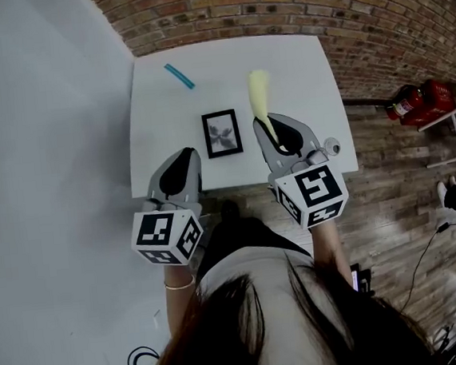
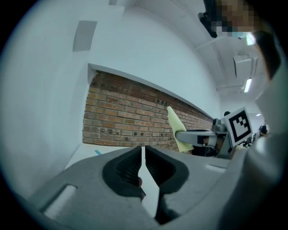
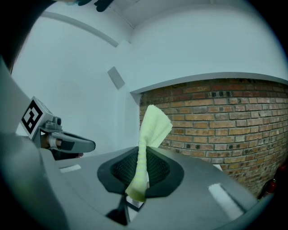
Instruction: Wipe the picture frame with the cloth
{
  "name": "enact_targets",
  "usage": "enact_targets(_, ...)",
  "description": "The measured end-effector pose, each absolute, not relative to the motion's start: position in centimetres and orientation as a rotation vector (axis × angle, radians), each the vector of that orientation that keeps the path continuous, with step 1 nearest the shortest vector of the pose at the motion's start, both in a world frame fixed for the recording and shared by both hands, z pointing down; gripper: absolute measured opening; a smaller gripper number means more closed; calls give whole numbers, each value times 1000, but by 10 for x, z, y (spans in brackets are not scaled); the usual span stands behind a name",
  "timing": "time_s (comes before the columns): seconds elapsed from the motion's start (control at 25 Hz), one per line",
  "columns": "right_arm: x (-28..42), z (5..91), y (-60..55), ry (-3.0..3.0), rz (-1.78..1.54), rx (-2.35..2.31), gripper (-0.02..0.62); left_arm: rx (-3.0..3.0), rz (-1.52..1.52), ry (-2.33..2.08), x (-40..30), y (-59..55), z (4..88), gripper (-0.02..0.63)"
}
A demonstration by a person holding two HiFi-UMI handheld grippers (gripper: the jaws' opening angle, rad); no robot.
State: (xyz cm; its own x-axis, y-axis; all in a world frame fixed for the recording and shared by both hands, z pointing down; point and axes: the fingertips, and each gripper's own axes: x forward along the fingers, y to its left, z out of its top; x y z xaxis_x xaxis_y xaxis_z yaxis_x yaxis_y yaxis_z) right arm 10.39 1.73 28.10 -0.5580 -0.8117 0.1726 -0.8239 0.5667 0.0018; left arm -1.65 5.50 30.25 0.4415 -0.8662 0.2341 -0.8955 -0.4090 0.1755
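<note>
Teal stick (image 1: 178,76); red extinguisher (image 1: 407,104)

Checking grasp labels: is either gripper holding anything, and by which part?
The cloth, pinched near one end in the right gripper; the left gripper holds nothing.

White tabletop (image 1: 306,122), here we go. A black picture frame (image 1: 222,132) lies flat near the middle, toward the near edge. A thin blue stick (image 1: 178,76) lies slantwise by the far left corner.

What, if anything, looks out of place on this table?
Nothing stands out. The picture frame lies flat on the table, the cloth is pinched in the right tool, a blue stick lies loose near the far edge.
</note>
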Motion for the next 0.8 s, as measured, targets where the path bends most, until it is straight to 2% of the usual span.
enact_targets(0.8,55,304,-37,-2482,125,1450,37,2385,323,-1241,-47,-6,373,48)
